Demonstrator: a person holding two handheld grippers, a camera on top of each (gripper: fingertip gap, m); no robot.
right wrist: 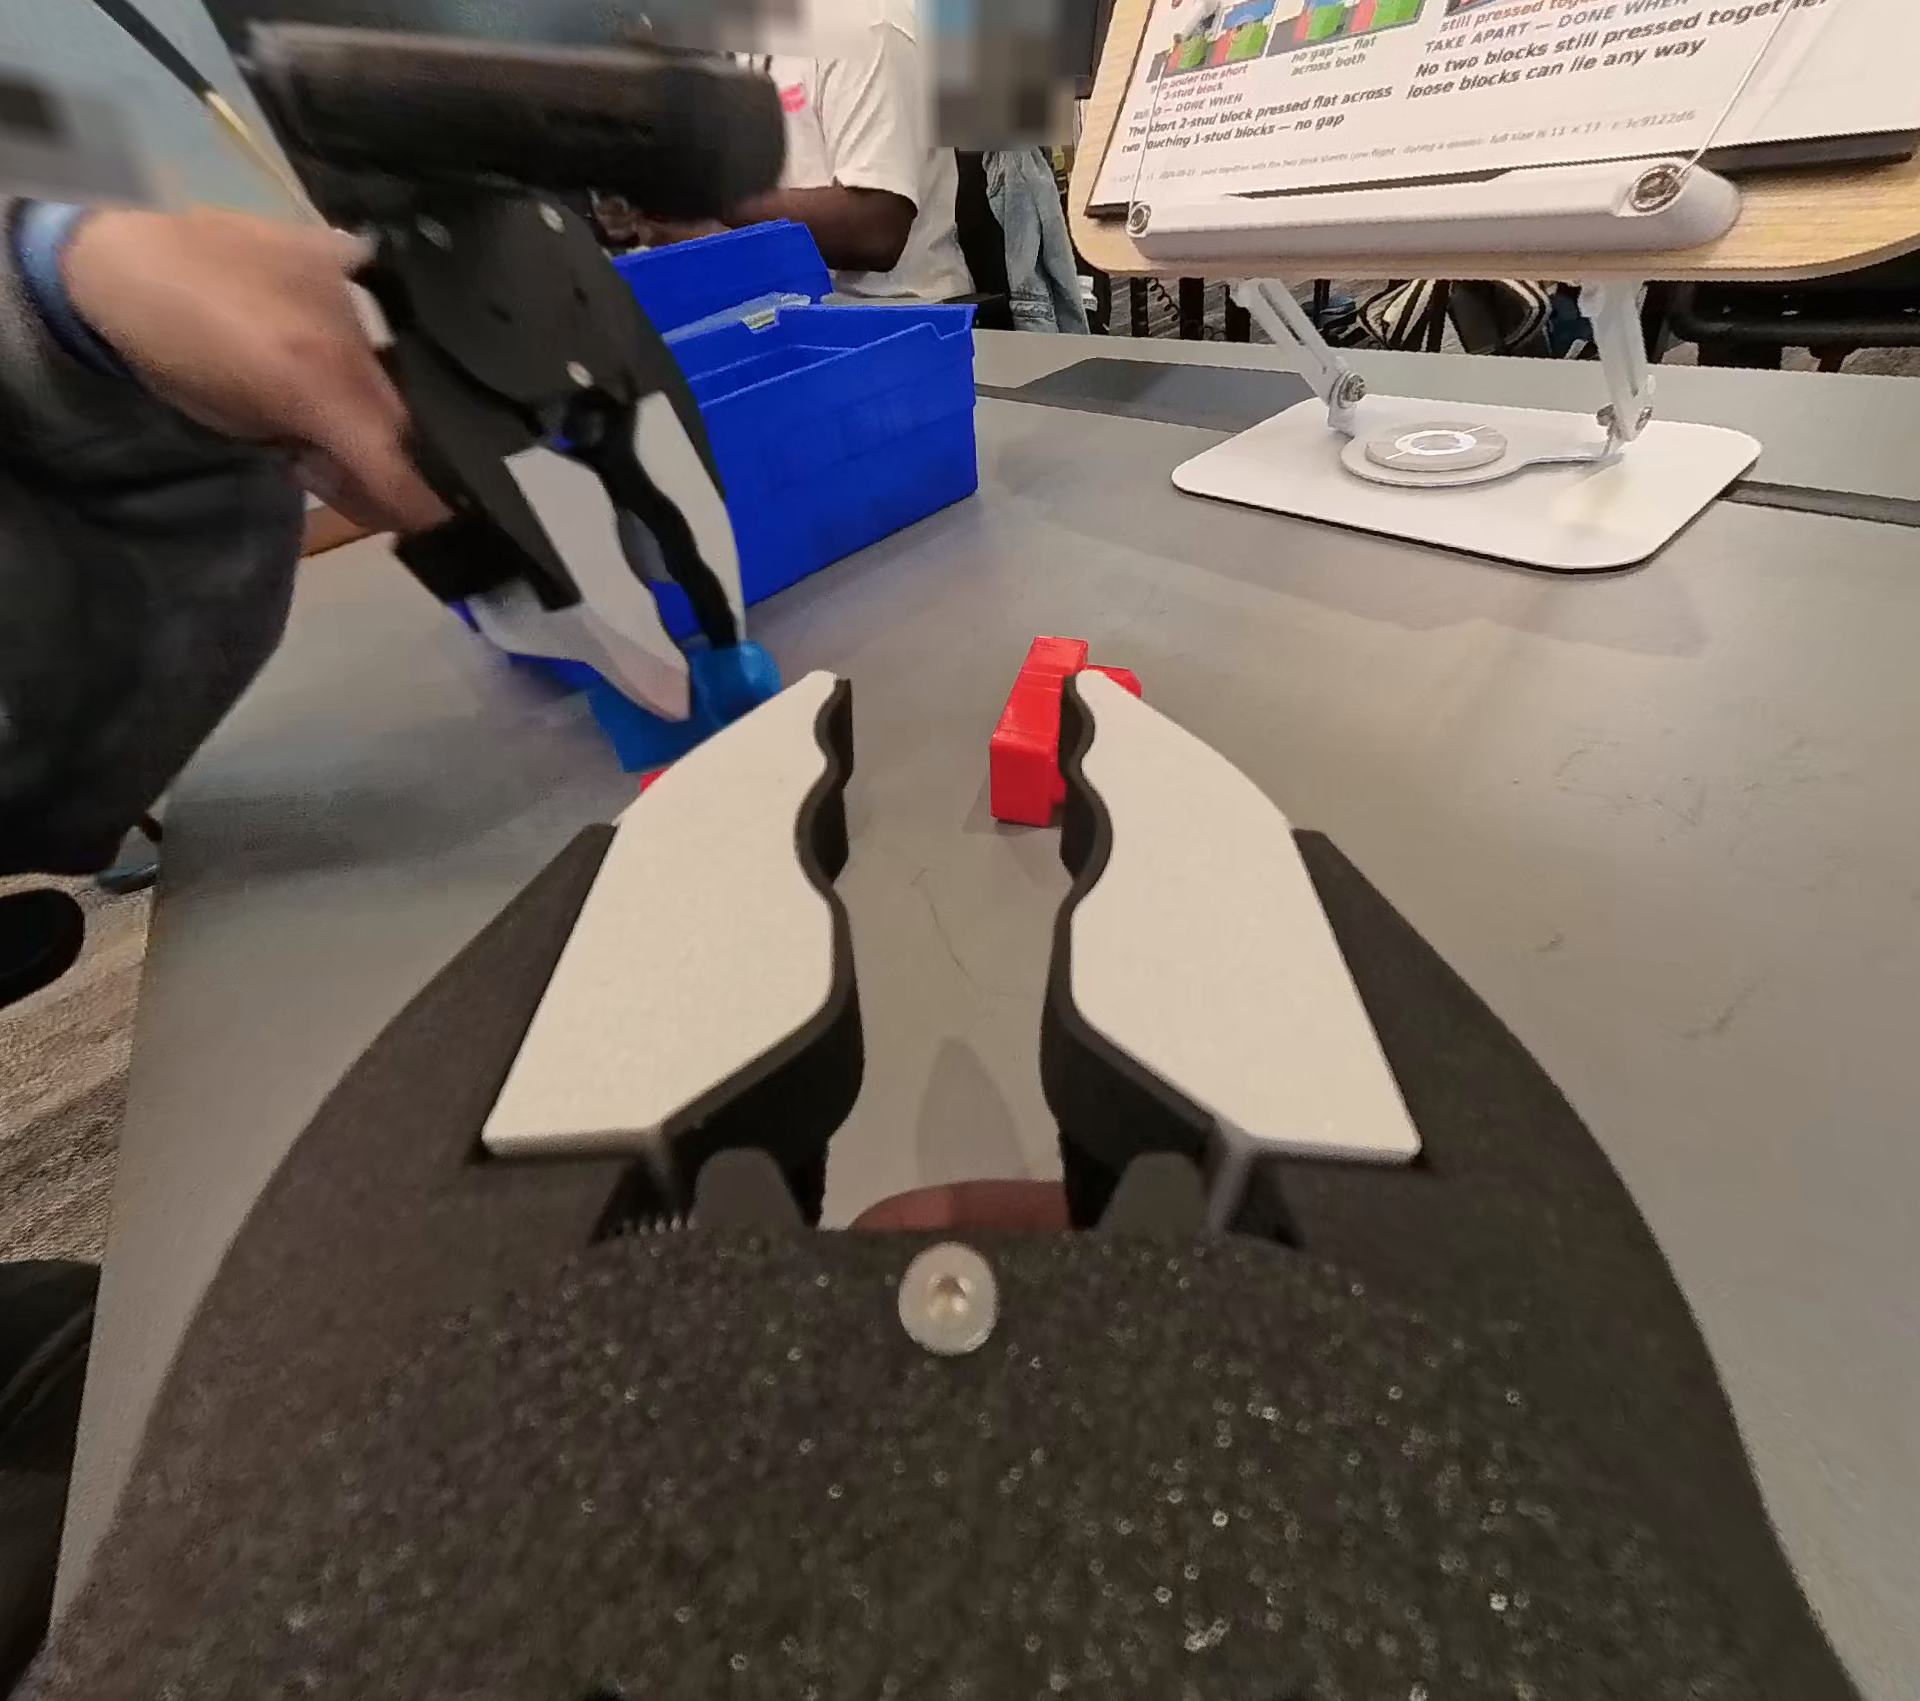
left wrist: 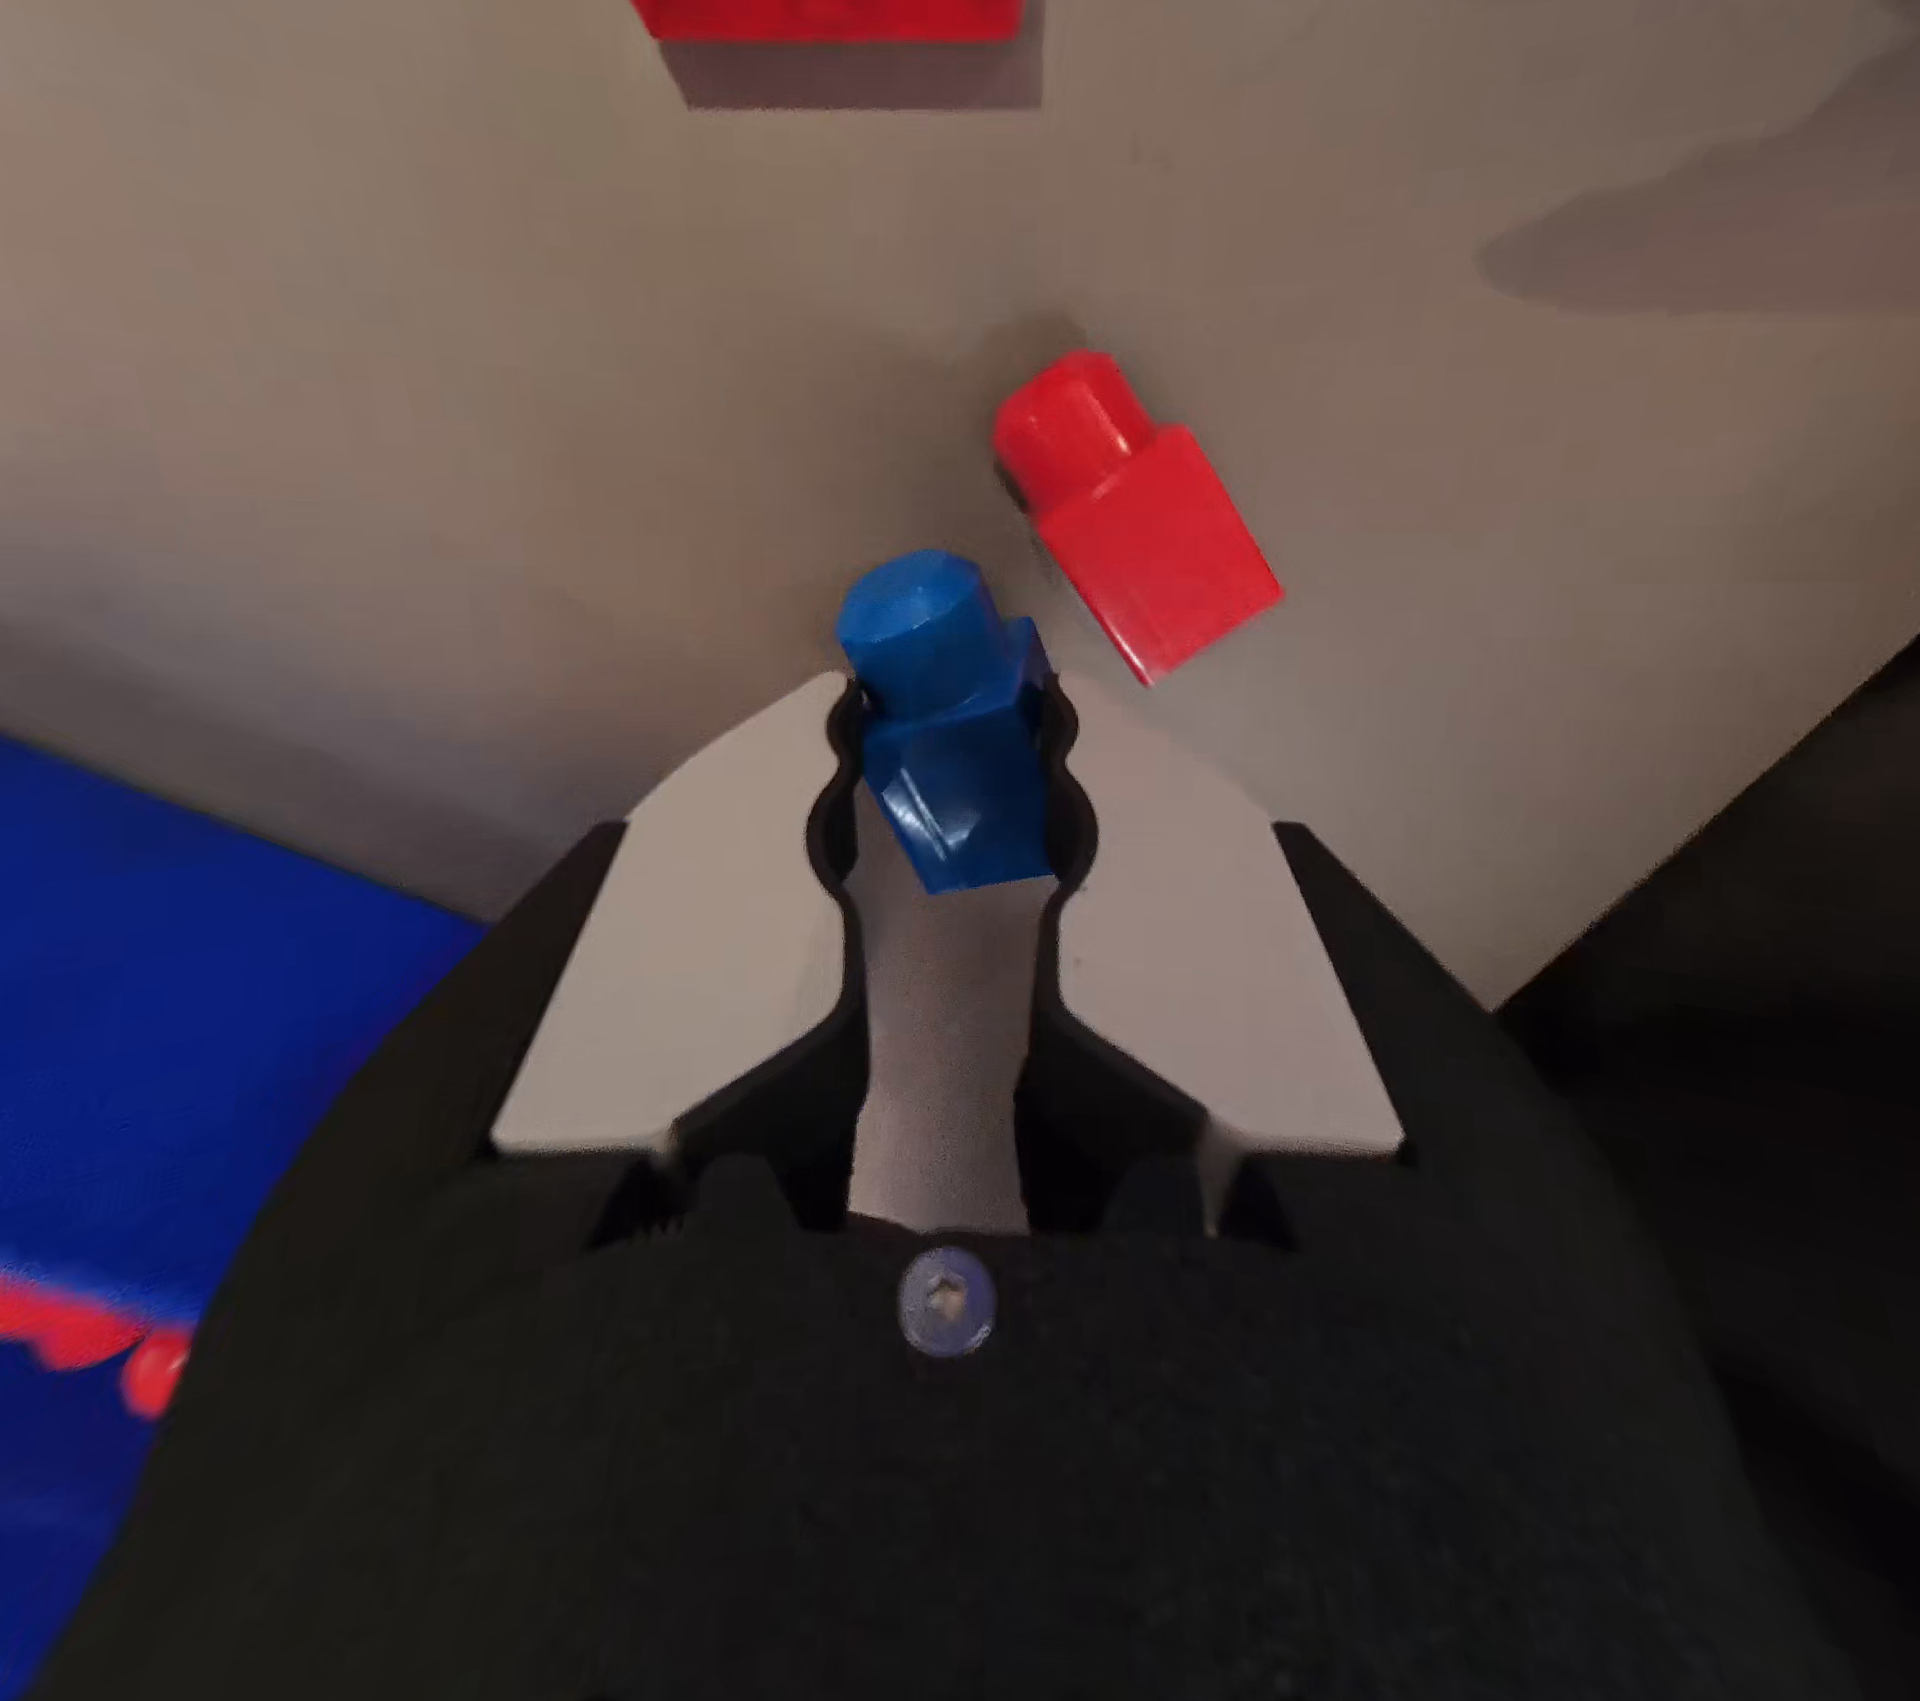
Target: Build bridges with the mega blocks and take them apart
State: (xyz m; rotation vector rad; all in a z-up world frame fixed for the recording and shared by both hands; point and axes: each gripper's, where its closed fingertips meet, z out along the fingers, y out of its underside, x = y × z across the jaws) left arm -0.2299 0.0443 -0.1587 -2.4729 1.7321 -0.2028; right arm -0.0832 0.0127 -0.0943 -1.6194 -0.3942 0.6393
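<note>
So far all the blocks sit loose, no bridge: my left tongs (left wrist: 951, 794) clench a blue one-stud block (left wrist: 951, 758) over the surface (left wrist: 416, 301), right tongs (right wrist: 961, 778) spread empty near the red two-stud block (right wrist: 1029, 742).

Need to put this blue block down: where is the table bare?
Bare grey tabletop lies right of the large red block, up to the white stand base. Crowded left: small red single-stud block, blue plastic bin, left gripper.
</note>
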